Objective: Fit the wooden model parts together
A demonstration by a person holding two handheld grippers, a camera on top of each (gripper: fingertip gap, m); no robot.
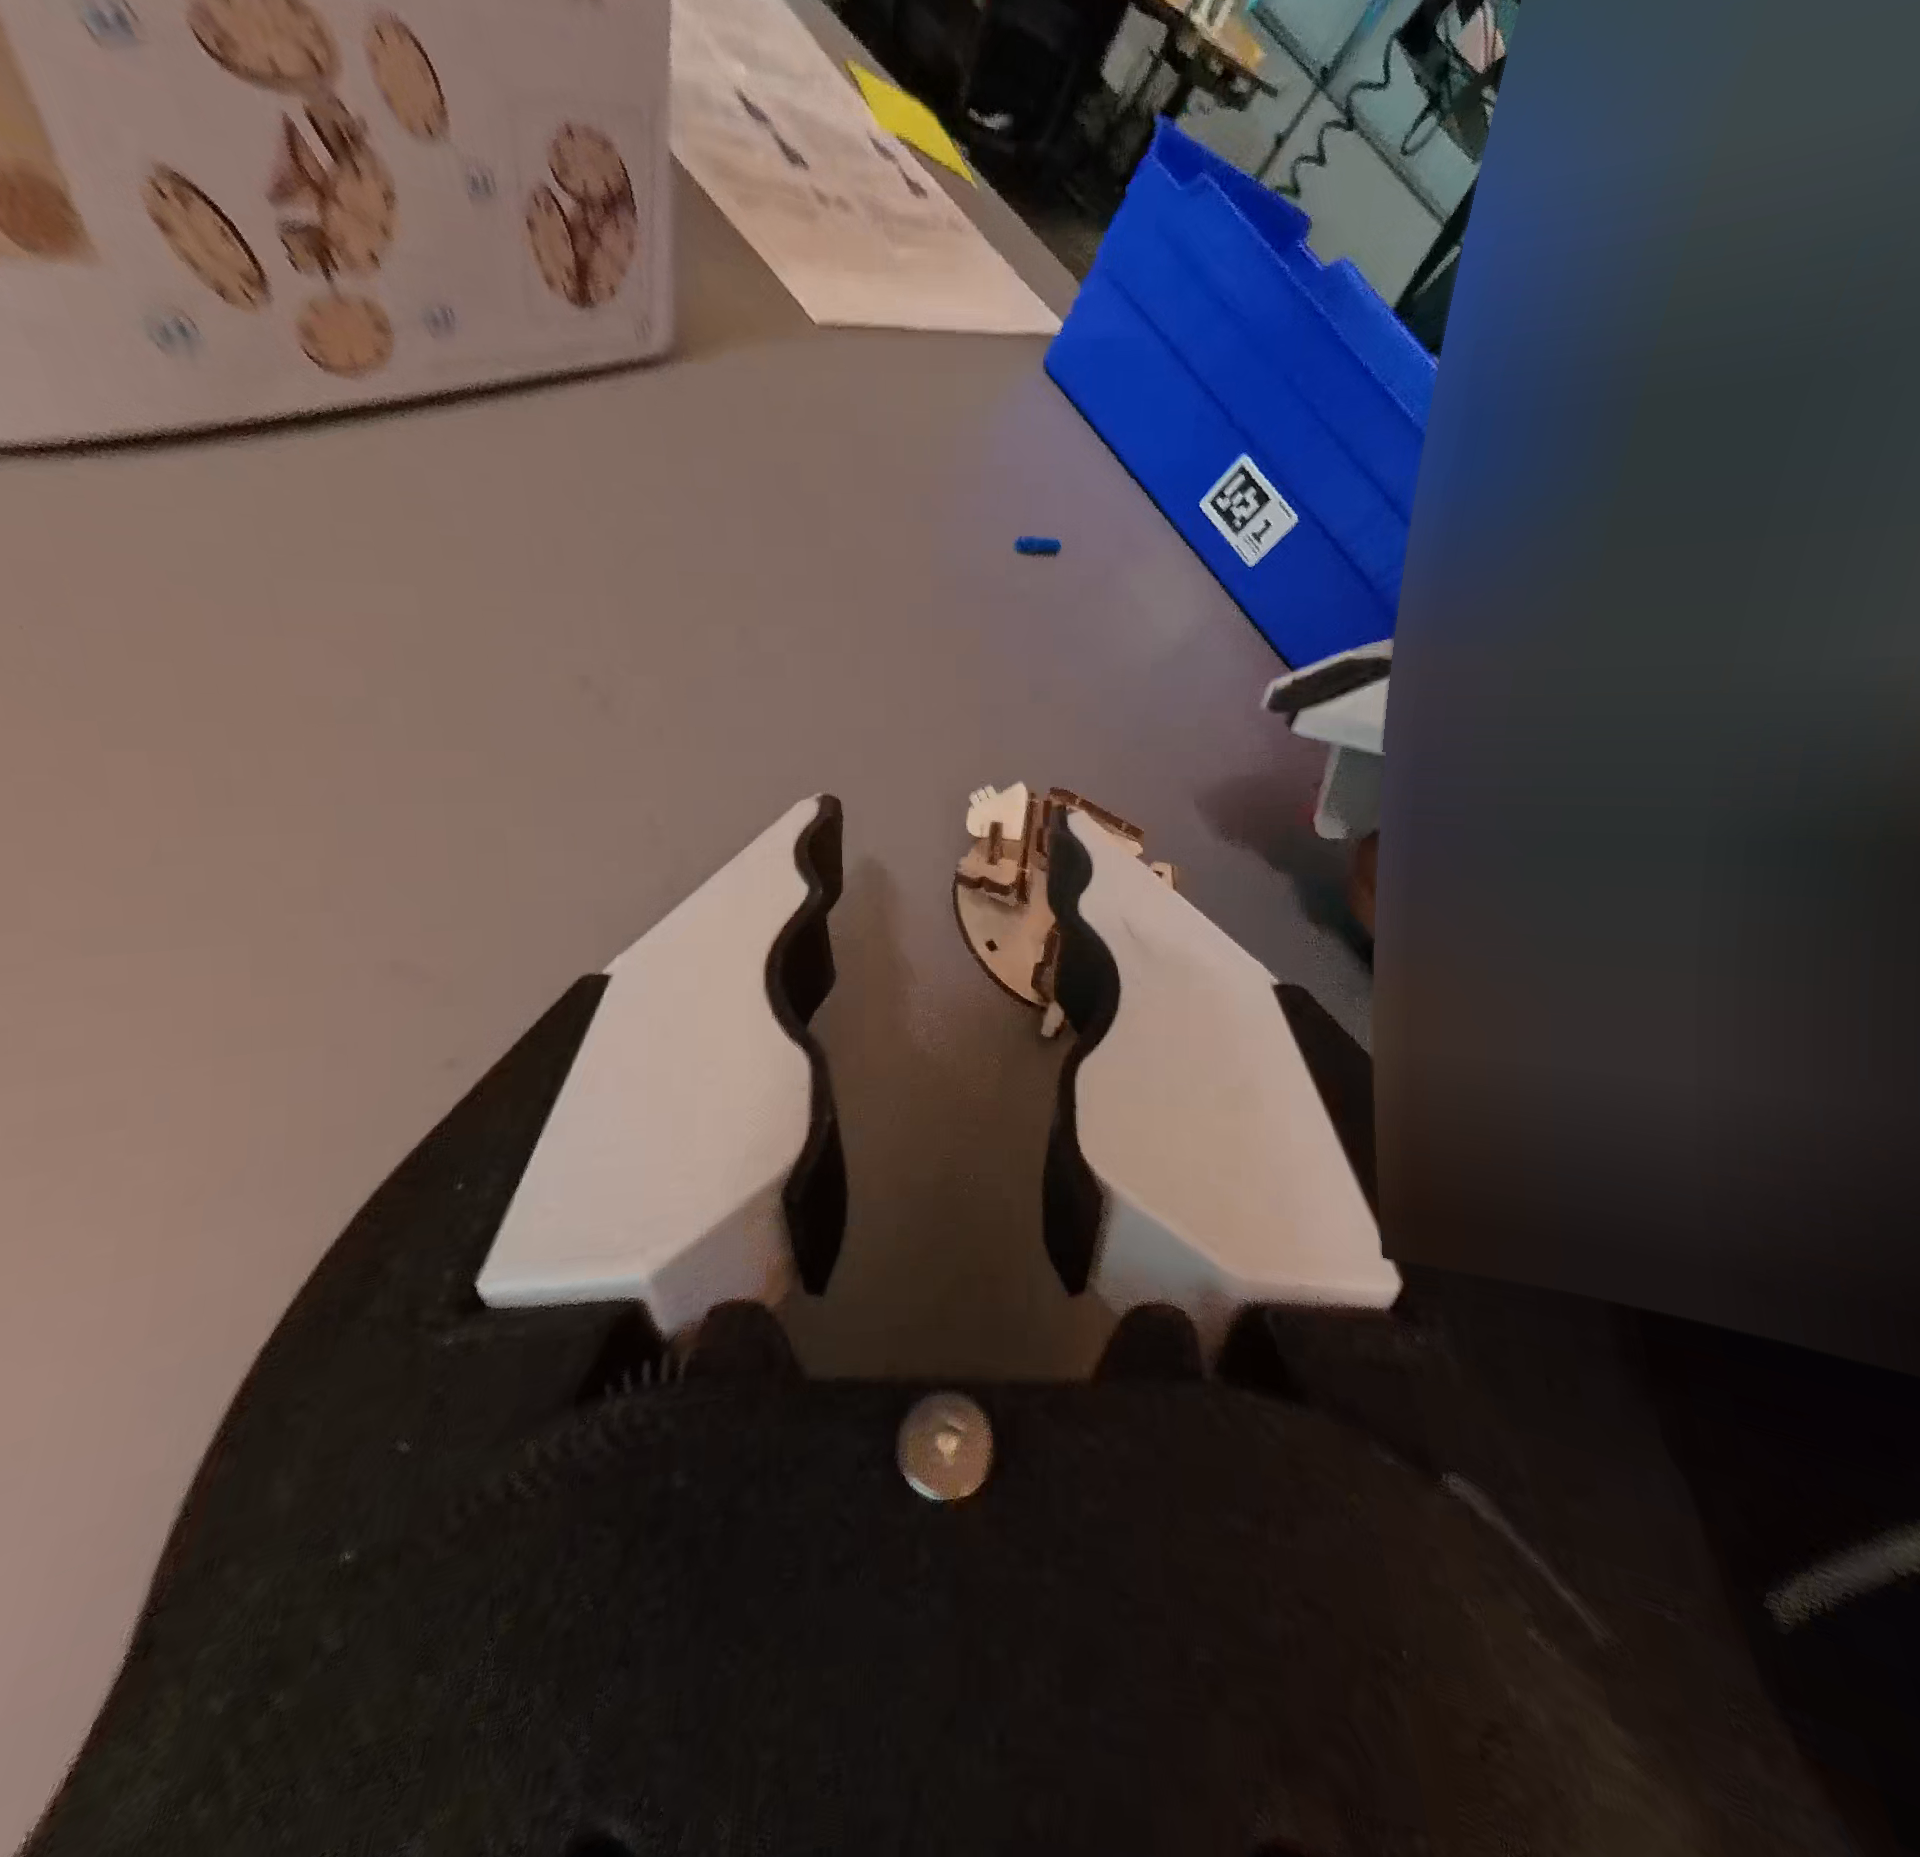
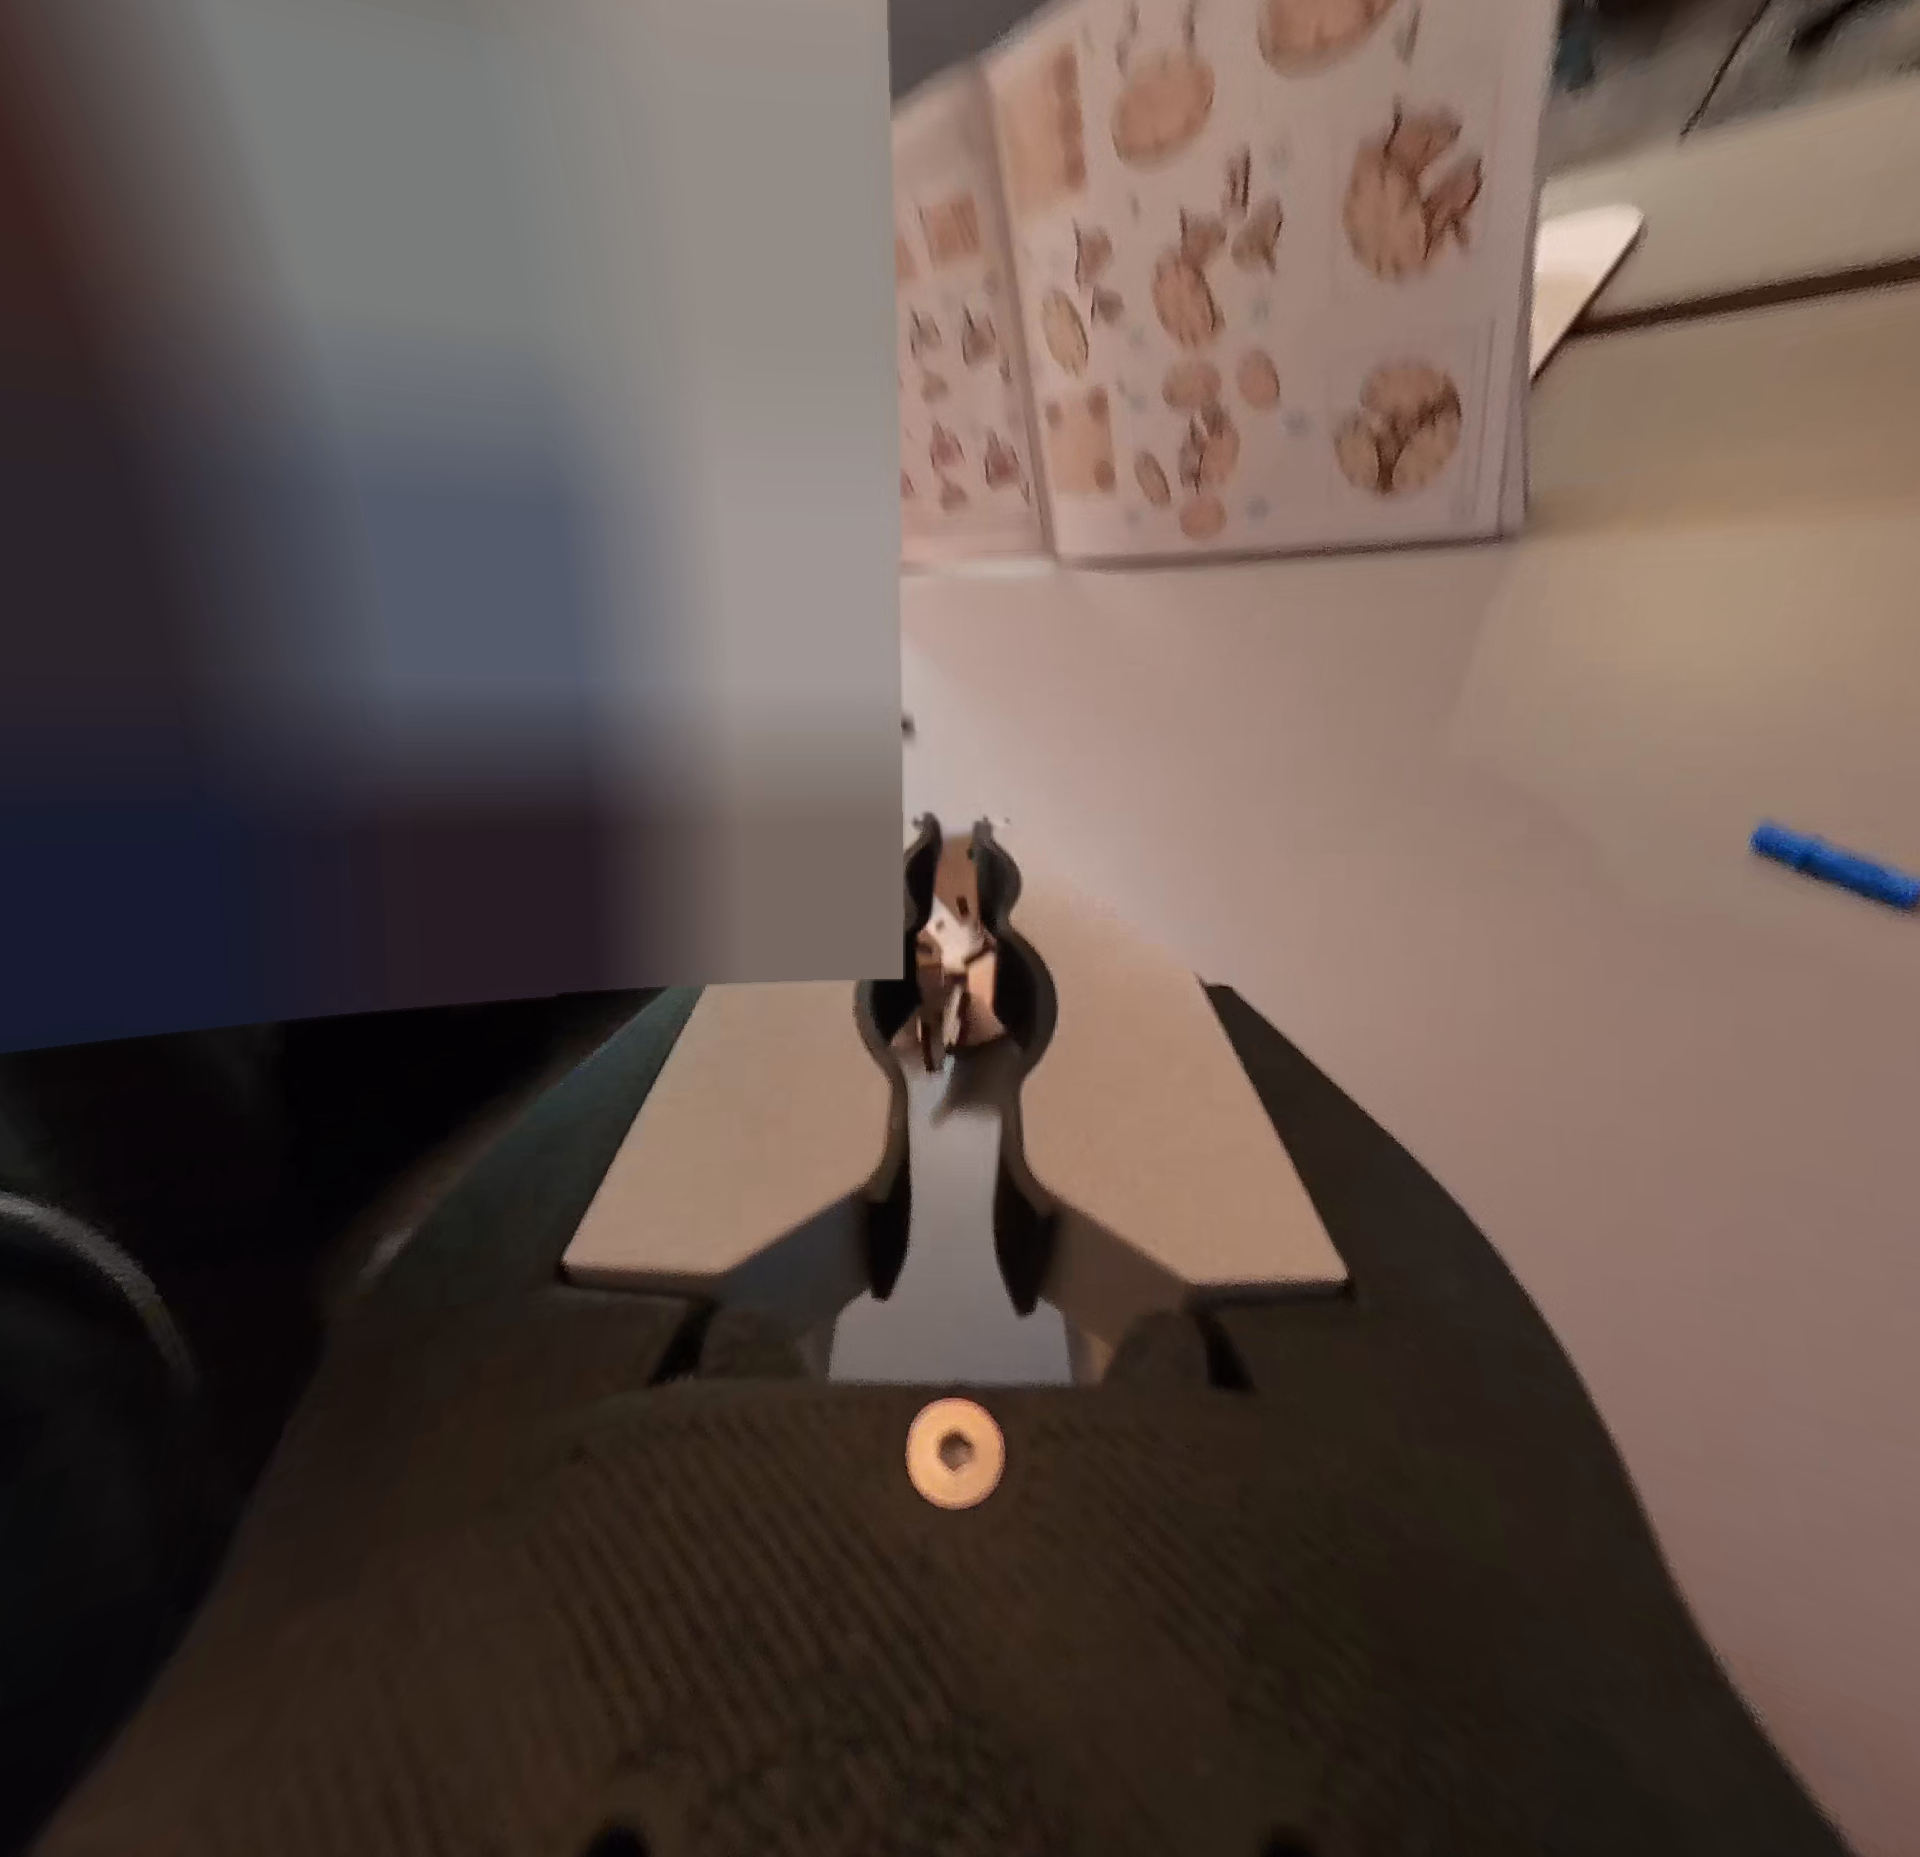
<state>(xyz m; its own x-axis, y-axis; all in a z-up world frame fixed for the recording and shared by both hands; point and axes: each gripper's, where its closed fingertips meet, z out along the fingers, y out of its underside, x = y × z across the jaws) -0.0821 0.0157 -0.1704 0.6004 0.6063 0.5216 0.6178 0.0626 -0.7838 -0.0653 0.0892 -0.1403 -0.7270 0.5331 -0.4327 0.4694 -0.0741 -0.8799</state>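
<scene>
The right claw (image 2: 954, 828) clamps a small wooden piece (image 2: 951, 960), best held steady; the left claw (image 1: 943, 815) gapes empty just beside the wooden assembly (image 1: 997, 908) on the worktop (image 1: 520, 664).

The left claw (image 1: 940, 820) hangs open above the table, while the right claw (image 2: 956, 836) is nearly closed.

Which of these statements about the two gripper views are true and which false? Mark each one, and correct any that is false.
1. The left gripper has its jaws apart. True.
2. The blue bin carries a square black-and-white tag. True.
3. The small blue peg lies inside the blue bin. False: it lies on the grey table, outside the bin.
4. The wooden model hangs in the air. False: it rests on the table by the left gripper's right finger.
5. The printed sheet shows wooden parts. True.
</scene>
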